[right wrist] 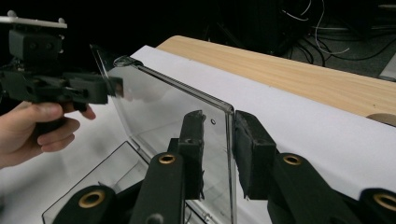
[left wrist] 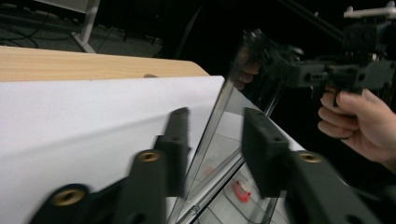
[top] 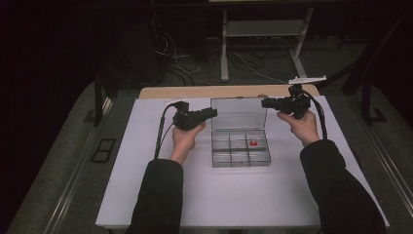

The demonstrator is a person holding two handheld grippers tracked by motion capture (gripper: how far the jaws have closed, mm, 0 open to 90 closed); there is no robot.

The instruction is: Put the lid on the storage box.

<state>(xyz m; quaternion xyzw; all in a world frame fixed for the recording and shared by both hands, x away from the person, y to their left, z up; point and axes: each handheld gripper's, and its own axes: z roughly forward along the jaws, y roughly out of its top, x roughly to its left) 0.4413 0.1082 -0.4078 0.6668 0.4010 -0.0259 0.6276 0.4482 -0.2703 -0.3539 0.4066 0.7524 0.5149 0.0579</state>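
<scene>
1. On the left side of the white tabletop [top: 146, 195], a hand holds the left gripper [top: 213, 112] up in the air, pointing at the clear box [top: 241, 148].
2. In the left gripper view, its two black fingers [left wrist: 175, 149] stand one on each side of the left edge of the box's clear lid [top: 238, 113]. They are a little apart and do not press on the lid.
3. The clear box sits in the middle of the tabletop. Its lid stands straight up at the back.
4. The box has small square spaces inside. A little red thing [top: 253, 143] lies in one of the spaces on the right side.
5. On the right, the other hand holds the right gripper [top: 265, 103] at the right edge of the lid.
6. In the right gripper view, its fingers [right wrist: 194, 149] sit on both sides of that edge, very near it. It is too hard to tell if they squeeze the lid.
7. A strip of brown wood [top: 195, 91] shows at the far end of the tabletop.
</scene>
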